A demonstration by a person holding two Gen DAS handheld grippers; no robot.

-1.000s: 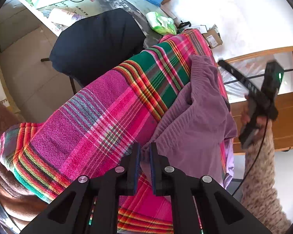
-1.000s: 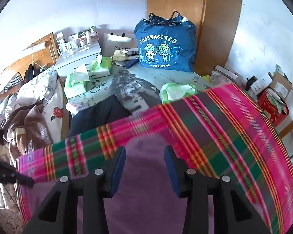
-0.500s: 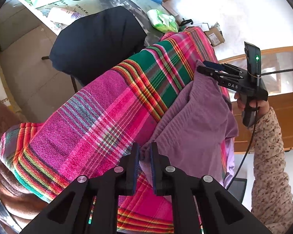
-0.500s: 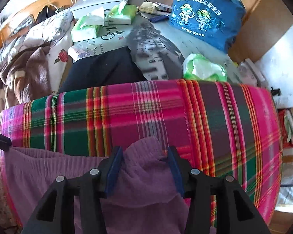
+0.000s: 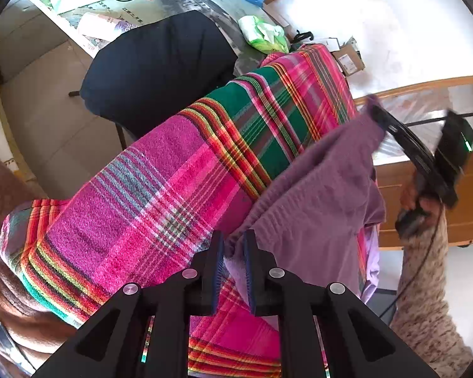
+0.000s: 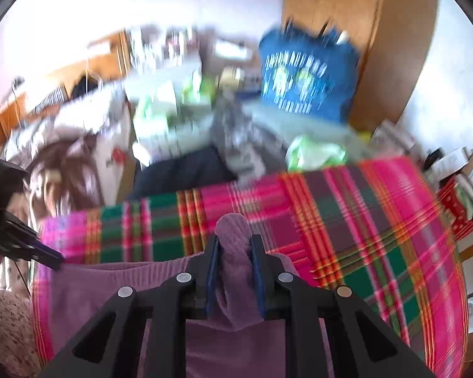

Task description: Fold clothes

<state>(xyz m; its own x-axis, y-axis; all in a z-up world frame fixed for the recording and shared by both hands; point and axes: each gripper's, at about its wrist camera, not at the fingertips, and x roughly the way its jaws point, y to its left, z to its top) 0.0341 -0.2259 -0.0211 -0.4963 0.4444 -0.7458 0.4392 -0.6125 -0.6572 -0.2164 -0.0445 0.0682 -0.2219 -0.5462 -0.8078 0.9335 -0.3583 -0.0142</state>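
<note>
Since the earlier frames the right gripper [image 6: 235, 271] had come from standing spread above the purple garment [image 5: 318, 195] to closing on a bunched fold of it; the jaws were closing at this moment, cloth gathered between the pads and bulging above the tips. The left gripper [image 5: 233, 267] had not shifted; its jaws, nearly together, pinched an edge of the same garment, and were easing slightly wider with cloth between them.

Garment: draped on the plaid blanket [image 5: 160, 195], hanging over the near side. Its held top edge ran as the long axis from the left gripper's tips up and to the right toward the right gripper [image 5: 394, 129], seen there gripping the far corner, blurred. In the right wrist view the same edge ran leftward from the jaws to the left gripper [image 6: 31, 249] at the frame's left border. Each gripper held its own end; neither was nearer the middle. Judgement: the coming move likely turns on this edge being stretched between the two grips, so the ends can be lifted or brought together.

Outward: beyond the blanket, a dark navy cloth [image 5: 154, 63] lay ahead of the left gripper. A blue tote bag [image 6: 309, 82] stood farther back; contents not visible. A cardboard box [image 5: 348, 56] sat past the blanket's far end, contents unclear
</note>
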